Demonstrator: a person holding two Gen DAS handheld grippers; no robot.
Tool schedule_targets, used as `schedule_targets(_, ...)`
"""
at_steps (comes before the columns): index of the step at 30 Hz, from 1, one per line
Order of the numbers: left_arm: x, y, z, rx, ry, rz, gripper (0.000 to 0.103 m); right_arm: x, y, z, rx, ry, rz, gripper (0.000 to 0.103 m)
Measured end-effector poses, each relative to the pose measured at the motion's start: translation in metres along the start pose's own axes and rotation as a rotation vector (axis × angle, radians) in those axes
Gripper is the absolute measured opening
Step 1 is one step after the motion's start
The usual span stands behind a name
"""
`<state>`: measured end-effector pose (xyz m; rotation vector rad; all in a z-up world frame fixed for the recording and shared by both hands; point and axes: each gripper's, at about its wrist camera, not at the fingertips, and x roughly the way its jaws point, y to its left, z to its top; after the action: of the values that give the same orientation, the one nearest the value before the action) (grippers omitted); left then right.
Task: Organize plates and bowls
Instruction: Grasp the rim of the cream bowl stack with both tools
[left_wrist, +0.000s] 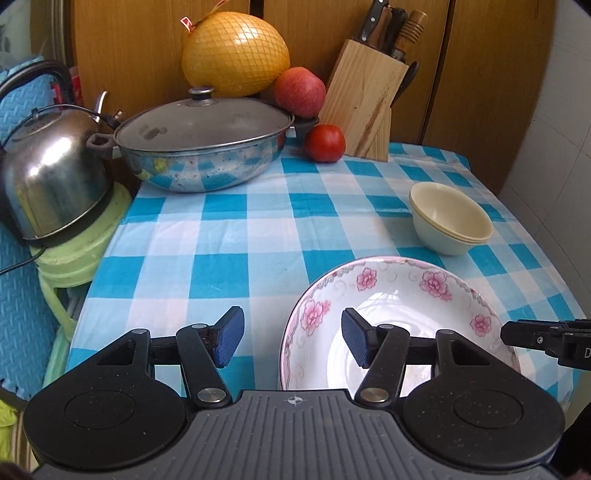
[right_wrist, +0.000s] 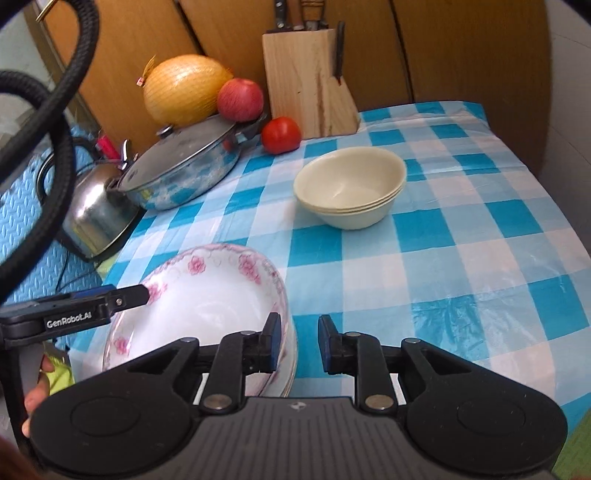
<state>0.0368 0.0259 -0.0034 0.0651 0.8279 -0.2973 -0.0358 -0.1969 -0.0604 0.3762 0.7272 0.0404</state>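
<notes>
A stack of white deep plates with pink flowers (left_wrist: 399, 291) (right_wrist: 207, 295) rests on the blue checked tablecloth near its front edge. My left gripper (left_wrist: 291, 341) (right_wrist: 142, 293) is open, one pad on each side of the stack's left rim without pressing it. My right gripper (right_wrist: 300, 343) straddles the right rim with a narrow gap between its pads, so it is open too. Only its black tip (left_wrist: 517, 332) shows in the left wrist view, beside the plates. Three nested cream bowls (left_wrist: 450, 218) (right_wrist: 351, 184) stand further back on the cloth, apart from both grippers.
At the back left sit a lidded steel pan (left_wrist: 199, 147), a kettle (left_wrist: 51, 177), a netted pomelo (left_wrist: 234, 55), an apple (left_wrist: 299, 90), a tomato (left_wrist: 325, 143) and a knife block (left_wrist: 364, 99). A black cable (right_wrist: 55, 129) hangs at the left. Wooden cabinet doors close the back.
</notes>
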Motion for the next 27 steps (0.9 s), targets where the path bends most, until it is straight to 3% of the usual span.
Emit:
schedule_targets(5,0.010,-0.025,0.040,0.007,-0.021,-0.092,0.067,0.006,-0.031,0.041,0.134,-0.063,-0.032,0.021)
schedule_targets(9,0.046,-0.061,0.074,0.031,0.015,-0.157,0.071,0.027,-0.050,0.077,0.209,-0.075,-0.070,0.021)
schedule_targets(13,0.086,-0.088,0.092,0.031,0.064,-0.160,0.070,0.047,-0.061,0.097,0.222,-0.074,-0.113,0.021)
schedule_targets(20,0.127,-0.101,0.102,0.018,0.122,-0.149,0.070,0.074,-0.078,0.110,0.255,-0.029,-0.113,0.021)
schedule_targets(27,0.149,-0.110,0.103,0.025,0.168,-0.125,0.058,0.096,-0.080,0.113,0.236,0.041,-0.106,0.021)
